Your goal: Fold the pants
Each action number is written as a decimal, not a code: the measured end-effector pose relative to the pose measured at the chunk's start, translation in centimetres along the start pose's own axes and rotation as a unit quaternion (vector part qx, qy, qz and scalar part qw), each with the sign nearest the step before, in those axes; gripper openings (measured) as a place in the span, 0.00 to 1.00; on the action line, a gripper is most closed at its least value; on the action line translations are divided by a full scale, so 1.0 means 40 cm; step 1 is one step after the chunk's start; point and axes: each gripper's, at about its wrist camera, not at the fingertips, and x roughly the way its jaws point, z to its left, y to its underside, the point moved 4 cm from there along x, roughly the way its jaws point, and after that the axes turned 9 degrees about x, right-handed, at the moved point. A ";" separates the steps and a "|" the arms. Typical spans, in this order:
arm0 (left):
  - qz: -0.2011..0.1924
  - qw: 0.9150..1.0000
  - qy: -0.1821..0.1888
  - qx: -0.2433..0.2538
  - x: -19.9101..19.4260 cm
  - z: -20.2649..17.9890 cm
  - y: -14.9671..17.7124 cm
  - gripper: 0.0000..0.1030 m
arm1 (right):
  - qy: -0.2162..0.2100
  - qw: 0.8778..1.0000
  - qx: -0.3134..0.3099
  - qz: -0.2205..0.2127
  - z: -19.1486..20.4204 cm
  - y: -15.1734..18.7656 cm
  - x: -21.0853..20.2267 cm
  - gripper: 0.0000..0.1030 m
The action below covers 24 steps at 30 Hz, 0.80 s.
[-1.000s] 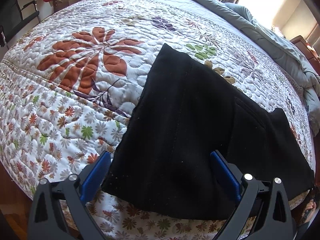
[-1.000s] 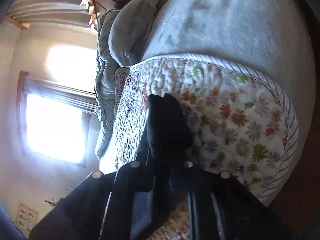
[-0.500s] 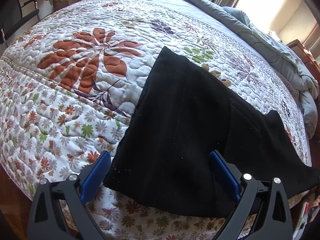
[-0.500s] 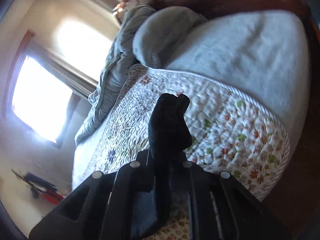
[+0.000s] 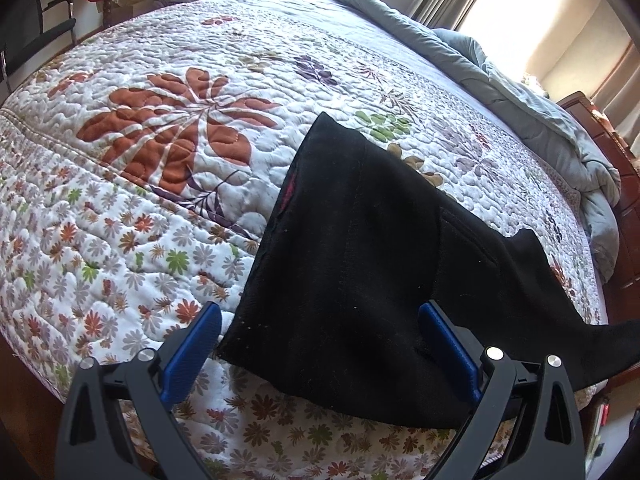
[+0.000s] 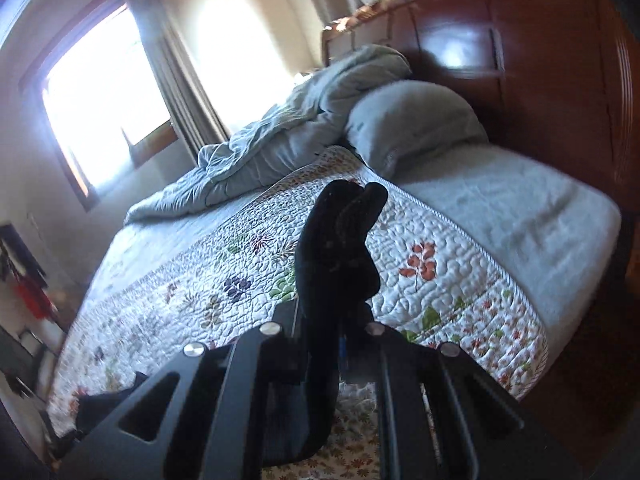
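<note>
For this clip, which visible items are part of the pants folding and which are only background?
Part of the job:
black pants
right gripper, shut on the pants fabric
left gripper, open over the pants
floral quilt, the folding surface

Background:
grey comforter
grey pillow
wooden headboard
window

One pair of black pants [image 5: 360, 272] is seen on one bed [image 5: 132, 208]. One grey pillow [image 6: 416, 124] and one rumpled grey duvet [image 6: 280, 152] are counted. Two hand-held grippers are seen, left [image 5: 320, 344] and right [image 6: 340, 344].
</note>
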 end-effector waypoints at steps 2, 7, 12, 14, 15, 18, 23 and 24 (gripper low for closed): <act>-0.003 1.000 0.003 0.000 -0.007 0.001 0.001 0.96 | 0.007 0.999 -0.031 -0.004 0.052 0.007 -0.011 0.09; -0.010 1.000 0.011 -0.002 -0.020 0.014 0.001 0.96 | 0.019 0.994 -0.104 -0.013 0.178 0.030 -0.019 0.09; -0.016 1.000 0.021 -0.008 -0.034 0.032 0.004 0.96 | 0.035 0.986 -0.164 -0.019 0.280 0.066 -0.022 0.09; -0.017 0.999 0.025 -0.010 -0.039 0.037 0.006 0.96 | 0.041 0.981 -0.188 -0.019 0.312 0.086 -0.017 0.09; -0.018 0.999 0.027 -0.012 -0.041 0.040 0.007 0.96 | 0.044 0.979 -0.200 -0.020 0.330 0.095 -0.016 0.09; -0.019 0.999 0.033 -0.015 -0.047 0.050 0.011 0.96 | 0.050 0.972 -0.231 -0.022 0.379 0.121 -0.014 0.09; -0.021 0.999 0.040 -0.017 -0.053 0.057 0.009 0.96 | 0.057 0.959 -0.276 -0.022 0.454 0.171 -0.001 0.09; -0.022 0.999 0.042 -0.018 -0.056 0.059 0.010 0.96 | 0.061 0.955 -0.288 -0.021 0.469 0.184 0.004 0.09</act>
